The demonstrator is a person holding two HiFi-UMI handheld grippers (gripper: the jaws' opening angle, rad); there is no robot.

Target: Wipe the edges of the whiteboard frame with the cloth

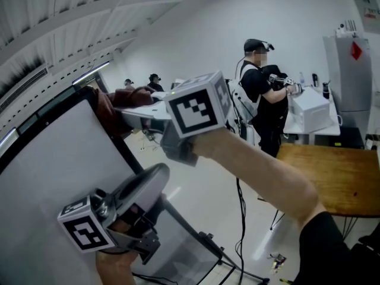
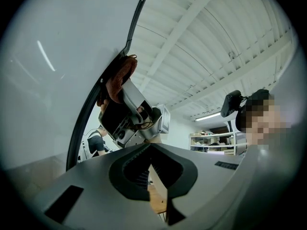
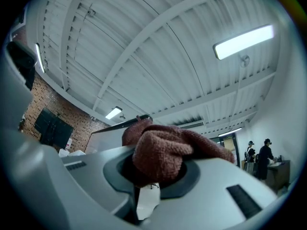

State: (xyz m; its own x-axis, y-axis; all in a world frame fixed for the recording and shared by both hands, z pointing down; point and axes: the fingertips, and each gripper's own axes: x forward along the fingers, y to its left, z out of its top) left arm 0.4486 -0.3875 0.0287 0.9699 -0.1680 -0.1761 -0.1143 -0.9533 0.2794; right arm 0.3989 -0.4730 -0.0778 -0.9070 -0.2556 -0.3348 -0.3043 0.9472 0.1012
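Right gripper (image 3: 152, 172) clamped on rust-red cloth (image 3: 163, 150) | we hold it at whiteboard frame (image 1: 132, 158) top corner | left gripper (image 2: 151, 150) closed, empty | most edges left (our guess)

One whiteboard (image 1: 53, 171), one cloth (image 3: 160, 152), two tongs — left tongs (image 2: 150, 146), right tongs (image 3: 156, 172) — perhaps three bystanders (image 1: 261, 91).

Both gripper views upward, whiteboard (image 1: 53, 159) shared
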